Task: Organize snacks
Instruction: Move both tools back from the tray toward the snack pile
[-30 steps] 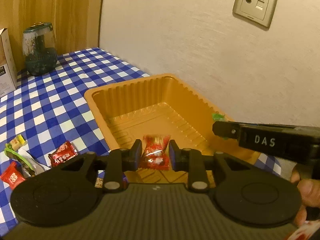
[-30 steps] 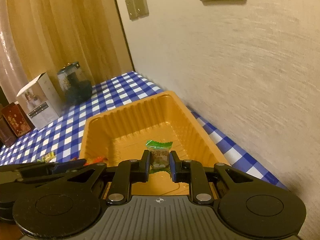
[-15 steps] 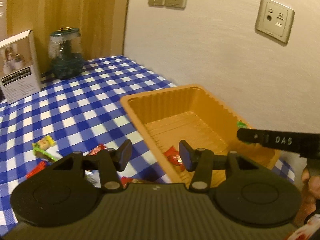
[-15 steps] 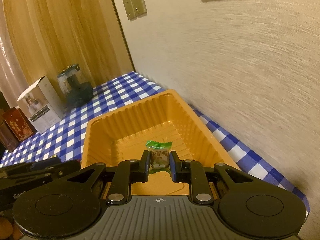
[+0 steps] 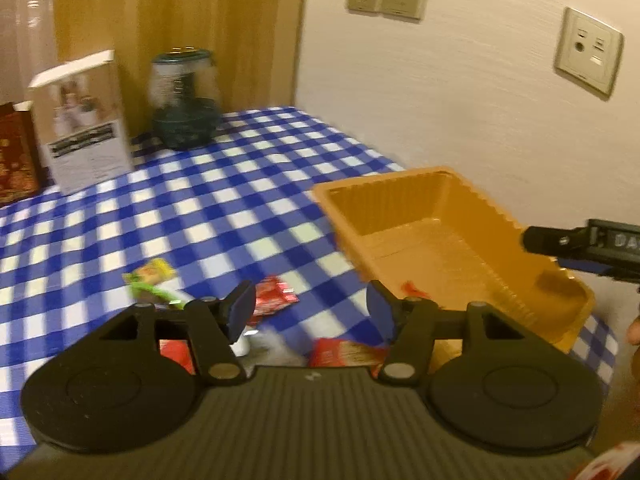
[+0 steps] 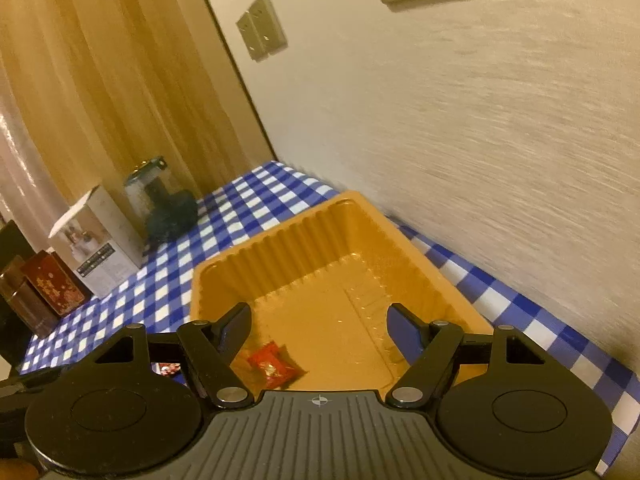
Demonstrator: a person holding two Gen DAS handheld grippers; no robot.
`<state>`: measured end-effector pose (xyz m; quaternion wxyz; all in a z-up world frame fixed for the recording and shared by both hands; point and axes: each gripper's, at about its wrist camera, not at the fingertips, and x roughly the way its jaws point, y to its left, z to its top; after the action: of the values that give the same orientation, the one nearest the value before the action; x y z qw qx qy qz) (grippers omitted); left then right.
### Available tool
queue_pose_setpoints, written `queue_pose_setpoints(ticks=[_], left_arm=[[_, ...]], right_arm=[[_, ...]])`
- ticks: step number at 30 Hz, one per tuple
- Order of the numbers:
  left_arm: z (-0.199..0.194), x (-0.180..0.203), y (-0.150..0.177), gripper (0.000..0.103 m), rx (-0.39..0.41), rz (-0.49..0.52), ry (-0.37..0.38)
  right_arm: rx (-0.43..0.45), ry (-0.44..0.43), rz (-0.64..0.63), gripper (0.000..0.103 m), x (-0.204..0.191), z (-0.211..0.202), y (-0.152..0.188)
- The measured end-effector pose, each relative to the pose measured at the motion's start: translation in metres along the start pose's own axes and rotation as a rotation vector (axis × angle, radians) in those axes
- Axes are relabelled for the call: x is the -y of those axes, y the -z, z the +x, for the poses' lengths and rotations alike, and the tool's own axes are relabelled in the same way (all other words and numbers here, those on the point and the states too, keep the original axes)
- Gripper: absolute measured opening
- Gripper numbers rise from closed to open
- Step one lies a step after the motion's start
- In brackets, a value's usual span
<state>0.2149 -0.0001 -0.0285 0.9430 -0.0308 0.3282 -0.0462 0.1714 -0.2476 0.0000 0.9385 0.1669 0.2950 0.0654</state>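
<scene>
Both grippers have released: left gripper (image 5: 310, 306) and right gripper (image 6: 320, 320) spread, empty; red foil candy (image 6: 274, 365) inside ribbed orange plastic tray (image 6: 224, 276) on checked desk (image 5: 200, 216).

"DA", rest cut off by frame edge, on right gripper (image 5: 538, 240) body, far right of left wrist view. White box (image 5: 82, 120) label blurred, unreadable. Wall plate marking too small.

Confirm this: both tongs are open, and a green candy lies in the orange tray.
Not quite. Both tongs, left and right, are open, but the candy visible in the orange tray is red, not green, as the right wrist view shows.
</scene>
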Motion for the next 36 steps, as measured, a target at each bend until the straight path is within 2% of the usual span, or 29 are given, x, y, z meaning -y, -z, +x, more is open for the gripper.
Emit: queue_pose_setpoints(ticks=[4, 7, 11, 18, 21, 24, 25, 30, 36], left_arm=[[-0.011, -0.027, 0.006, 0.063, -0.005, -0.019, -0.072], [-0.021, -0.049, 0.012, 0.063, -0.010, -0.066, -0.102], [-0.033, -0.069, 0.021, 0.063, -0.023, -0.072, -0.145], [-0.049, -0.093, 0.037, 0.063, -0.046, -0.084, -0.157], [-0.051, -0.101, 0.046, 0.064, -0.069, -0.083, -0.146], [-0.051, -0.108, 0.053, 0.064, -0.084, -0.085, -0.154], [-0.051, -0.110, 0.055, 0.064, -0.087, -0.086, -0.154], [-0.049, -0.112, 0.054, 0.064, -0.079, -0.094, -0.134], [-0.046, -0.103, 0.053, 0.068, -0.071, -0.055, -0.100]], right_arm=[[0.026, -0.030, -0.034, 0.075, -0.018, -0.006, 0.003], [0.042, -0.063, -0.068, 0.075, -0.036, -0.011, 0.008], [0.059, -0.117, -0.108, 0.075, -0.061, -0.018, 0.021], [0.005, -0.187, -0.209, 0.074, -0.114, -0.022, 0.072], [-0.026, -0.173, -0.251, 0.073, -0.131, -0.019, 0.094], [-0.061, -0.143, -0.277, 0.059, -0.140, -0.011, 0.117], [-0.075, -0.129, -0.288, 0.057, -0.143, -0.007, 0.124], [-0.060, 0.001, -0.338, 0.055, -0.146, 0.009, 0.146], [-0.071, 0.090, -0.345, 0.055, -0.142, 0.031, 0.156]])
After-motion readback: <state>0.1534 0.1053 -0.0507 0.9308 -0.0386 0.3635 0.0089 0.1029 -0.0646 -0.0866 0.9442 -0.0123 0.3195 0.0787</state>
